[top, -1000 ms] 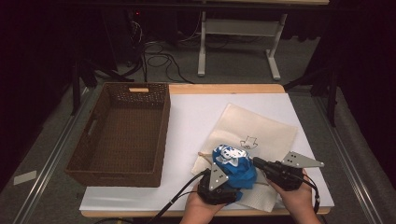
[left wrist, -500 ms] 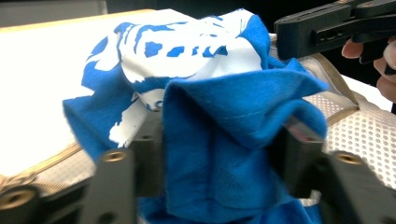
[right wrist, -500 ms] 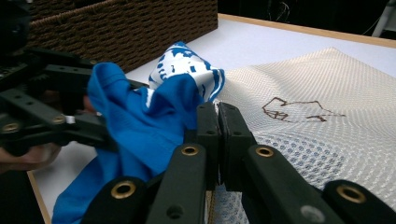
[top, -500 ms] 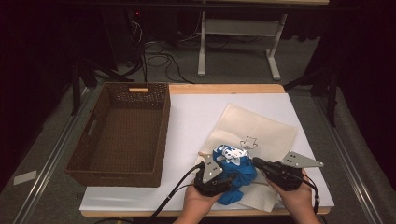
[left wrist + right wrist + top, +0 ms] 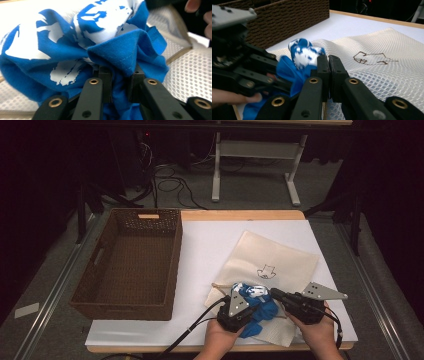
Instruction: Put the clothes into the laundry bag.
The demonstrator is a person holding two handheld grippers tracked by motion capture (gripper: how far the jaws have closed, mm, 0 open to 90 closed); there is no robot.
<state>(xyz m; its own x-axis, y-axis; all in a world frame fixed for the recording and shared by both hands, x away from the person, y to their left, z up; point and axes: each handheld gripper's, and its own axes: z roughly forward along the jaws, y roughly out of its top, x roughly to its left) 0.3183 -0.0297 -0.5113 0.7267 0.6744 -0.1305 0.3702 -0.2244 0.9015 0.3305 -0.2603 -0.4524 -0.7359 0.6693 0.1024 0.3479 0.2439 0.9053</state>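
Observation:
A crumpled blue cloth with white print (image 5: 264,311) lies at the mouth of a cream mesh bag (image 5: 275,260) near the table's front edge. My left gripper (image 5: 248,296) comes in from the left, and its jaws have just been closing. In the left gripper view they (image 5: 118,72) pinch a fold of the blue cloth (image 5: 62,50). My right gripper (image 5: 274,293) sits at the bag's mouth with its jaws (image 5: 328,61) pressed together, seemingly on the bag's thin edge. The blue cloth (image 5: 304,53) bulges just left of them, against the mesh bag (image 5: 374,75).
A dark wicker basket (image 5: 175,255) stands with nothing in it on the left of the white table cover (image 5: 210,240); its wall (image 5: 287,17) rises behind the left gripper. A drawstring (image 5: 220,285) trails from the bag. Table legs and cables lie beyond the far edge.
The left gripper has sunk a little and shifted sideways, and its jaws have closed onto the blue cloth. The cloth bundle sits lower and flatter. The right gripper has stayed put.

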